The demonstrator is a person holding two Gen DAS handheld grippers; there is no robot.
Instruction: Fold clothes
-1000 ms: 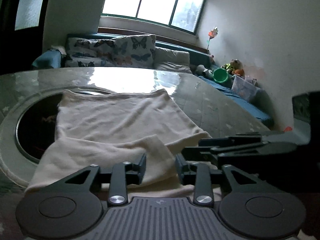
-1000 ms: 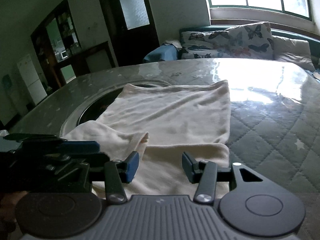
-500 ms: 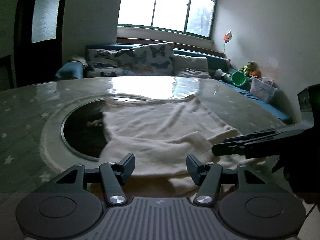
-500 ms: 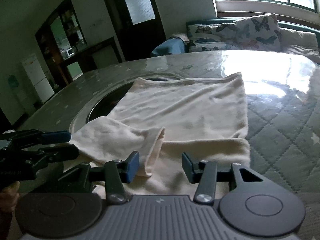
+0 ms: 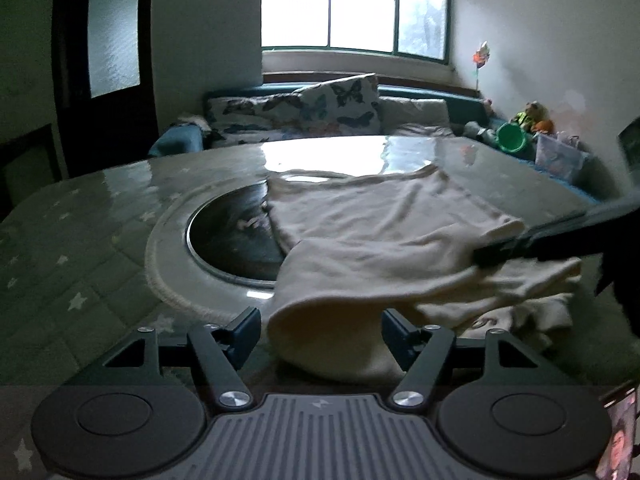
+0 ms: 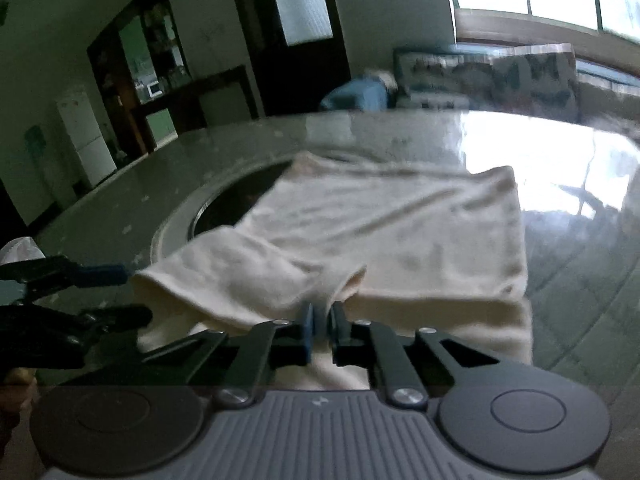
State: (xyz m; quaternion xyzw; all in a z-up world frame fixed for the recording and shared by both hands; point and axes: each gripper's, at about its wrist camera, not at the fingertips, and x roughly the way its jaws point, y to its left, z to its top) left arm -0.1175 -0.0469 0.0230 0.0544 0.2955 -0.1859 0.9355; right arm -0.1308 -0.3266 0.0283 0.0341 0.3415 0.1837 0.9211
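A cream garment (image 5: 380, 216) lies spread on the table, its far part over a dark round inset. My left gripper (image 5: 320, 334) is low at the near edge with its jaws opening. A rolled sleeve end (image 5: 332, 332) sits loosely between the pads, which do not press on it. My right gripper (image 6: 320, 322) is shut on a folded edge of the cream garment (image 6: 380, 232), holding it slightly raised. The left wrist view shows the right gripper (image 5: 500, 254) coming in from the right, pinching the cloth. The right wrist view has the left gripper (image 6: 116, 292) at the left edge.
The table (image 5: 80, 248) has a quilted, star-print top under glass and a dark round inset (image 5: 232, 236). Behind it stands a sofa with butterfly cushions (image 5: 320, 108). A green bucket (image 5: 512, 138) and a clear box (image 5: 560, 156) sit at the far right. A white fridge (image 6: 86, 136) stands far left.
The right gripper has closed on the garment's folded edge and lifted it a little. The left gripper has opened wider and shifted left, so the cloth now sits further right in its view.
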